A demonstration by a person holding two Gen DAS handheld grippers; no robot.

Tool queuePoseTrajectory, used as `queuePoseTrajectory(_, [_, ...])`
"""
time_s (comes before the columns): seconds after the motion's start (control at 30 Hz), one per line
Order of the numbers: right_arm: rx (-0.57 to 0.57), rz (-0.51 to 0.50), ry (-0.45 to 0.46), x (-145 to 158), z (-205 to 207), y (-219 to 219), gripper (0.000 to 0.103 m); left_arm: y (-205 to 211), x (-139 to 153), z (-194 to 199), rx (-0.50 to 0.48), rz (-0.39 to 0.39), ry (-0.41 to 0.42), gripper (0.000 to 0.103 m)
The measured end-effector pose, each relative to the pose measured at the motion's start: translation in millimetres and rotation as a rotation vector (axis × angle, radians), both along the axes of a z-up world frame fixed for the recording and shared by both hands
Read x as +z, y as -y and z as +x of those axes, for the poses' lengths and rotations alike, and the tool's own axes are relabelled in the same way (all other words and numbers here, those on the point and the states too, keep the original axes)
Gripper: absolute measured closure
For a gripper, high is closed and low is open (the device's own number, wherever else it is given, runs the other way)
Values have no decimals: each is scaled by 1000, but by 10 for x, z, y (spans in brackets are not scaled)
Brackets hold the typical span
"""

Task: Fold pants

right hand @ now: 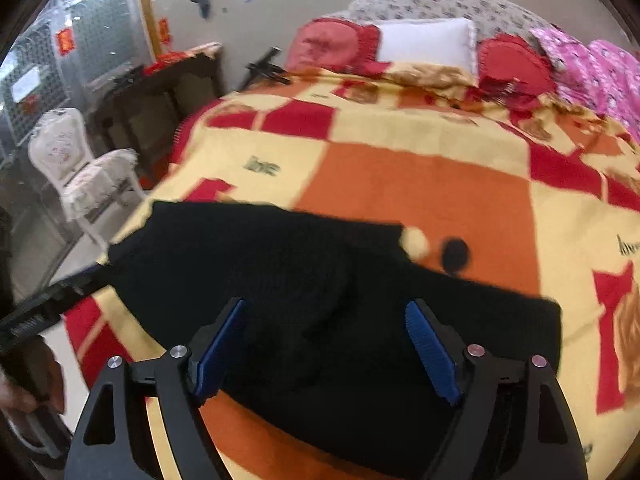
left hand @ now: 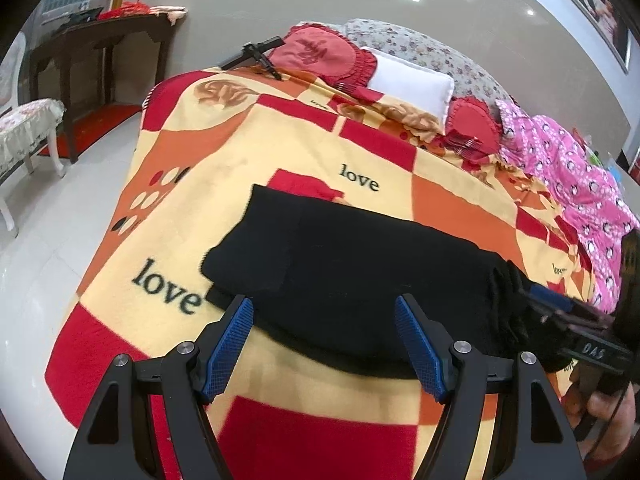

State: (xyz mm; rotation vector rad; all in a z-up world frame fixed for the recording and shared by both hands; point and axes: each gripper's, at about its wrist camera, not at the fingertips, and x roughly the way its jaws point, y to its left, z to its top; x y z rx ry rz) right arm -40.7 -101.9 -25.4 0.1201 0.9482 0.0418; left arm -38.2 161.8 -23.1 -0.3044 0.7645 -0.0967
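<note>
**A:** How did the left gripper [left hand: 324,344] stand?

**B:** Its jaws were spread wide with nothing between them. The blue pads [left hand: 227,348] hung just above the near edge of the pants [left hand: 340,264], not gripping any cloth.

**A:** And the right gripper [right hand: 326,350]?

**B:** In its own camera it was spread wide too, with its blue pads [right hand: 432,356] hovering over the pants [right hand: 280,288]. In the left wrist view, the right gripper [left hand: 560,306] sat at the bunched right end of the pants, and I could not tell from there whether it touched the fabric.

**A:** Where were the pants?

**B:** They were black and lay flat on the blanket [left hand: 192,184], already doubled over into a broad band, close to the near edge of the bed. One corner pointed away from the grippers, next to a red patch of the blanket.

**A:** What lay beyond the pants?

**B:** The blanket was checked in red, orange and yellow with the word "love" printed on it. At the far end from the pants were a white pillow [left hand: 412,82] between two red cushions [left hand: 320,50], and behind them a flowered headboard [left hand: 432,48]. A pink quilt [left hand: 568,168] lay to the right of the pants, well apart.

**A:** And off the bed?

**B:** Left of the pants, across the floor, stood a white chair [right hand: 80,168] and a dark wooden table [left hand: 96,52].
</note>
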Motion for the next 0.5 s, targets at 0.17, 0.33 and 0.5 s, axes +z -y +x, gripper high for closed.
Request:
queuePoseTrajectory(0.17, [96,39,38,112,267,-301,10,-240,-53,-75,36,-56,-20,30])
queuePoseTrajectory(0.33, [203,98,48,104,592,-637,3,-504,-129,-120,90,-151,-40,26])
queuePoseTrajectory(0.5, [301,53,-6,-57,951,-987,3,-530,-253,-14,97,-208,-77,26])
